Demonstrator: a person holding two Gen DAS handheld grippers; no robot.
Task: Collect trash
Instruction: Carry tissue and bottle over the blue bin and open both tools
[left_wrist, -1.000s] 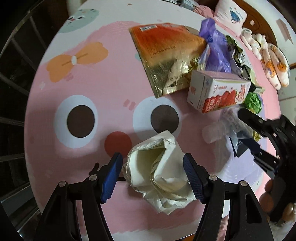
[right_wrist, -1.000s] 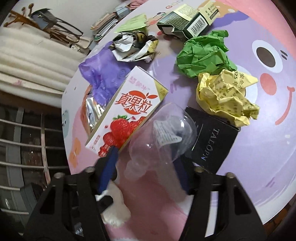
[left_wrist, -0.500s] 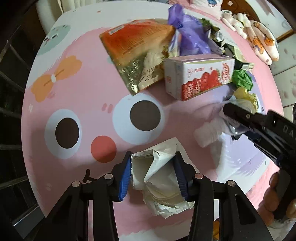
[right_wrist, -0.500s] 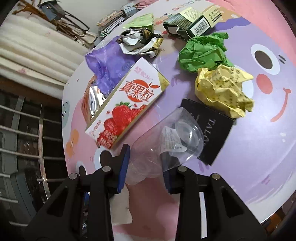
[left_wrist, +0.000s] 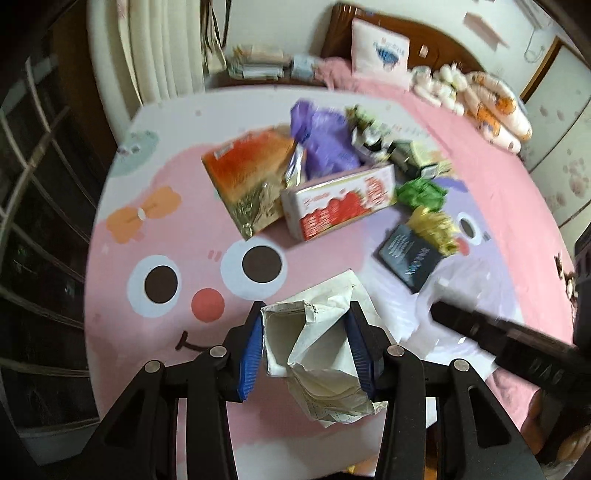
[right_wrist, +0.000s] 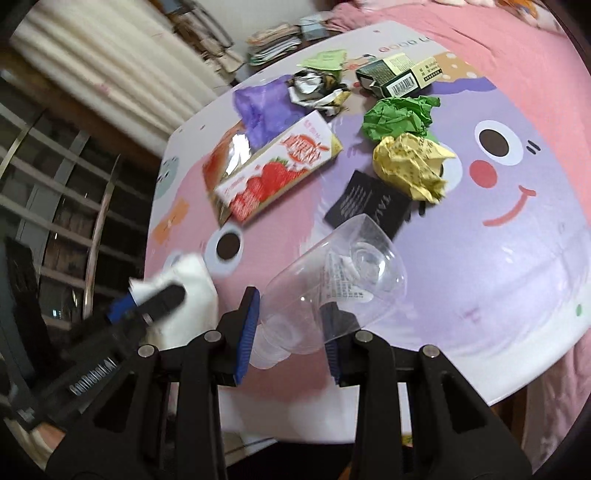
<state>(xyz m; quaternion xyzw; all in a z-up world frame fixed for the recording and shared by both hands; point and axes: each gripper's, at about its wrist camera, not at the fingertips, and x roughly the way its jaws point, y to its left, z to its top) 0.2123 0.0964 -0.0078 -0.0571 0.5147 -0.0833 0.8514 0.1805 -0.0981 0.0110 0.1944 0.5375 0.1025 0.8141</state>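
My left gripper (left_wrist: 306, 347) is shut on a crumpled white paper bag (left_wrist: 317, 354) and holds it above the pink cartoon mat (left_wrist: 147, 192). My right gripper (right_wrist: 290, 332) is shut on the neck end of a clear plastic bottle (right_wrist: 340, 273), lifted off the mat. The bag also shows in the right wrist view (right_wrist: 188, 284) at the left. On the mat lie a strawberry milk carton (left_wrist: 340, 203), an orange foil snack bag (left_wrist: 251, 173), a purple plastic bag (left_wrist: 325, 136), a green paper ball (right_wrist: 400, 116), a yellow paper ball (right_wrist: 413, 166) and a black card (right_wrist: 369, 206).
A dark green box (right_wrist: 399, 75) and crumpled foil wrappers (right_wrist: 317, 88) lie at the mat's far side. Stacked papers (left_wrist: 255, 62), a pillow (left_wrist: 380, 48) and plush toys (left_wrist: 480, 92) lie beyond. Window bars (left_wrist: 33, 221) stand left. The mat's near edge (right_wrist: 443, 376) is close.
Both grippers have risen and pulled back from the mat, the left with the white bag, the right with the clear bottle. More of the room shows now.
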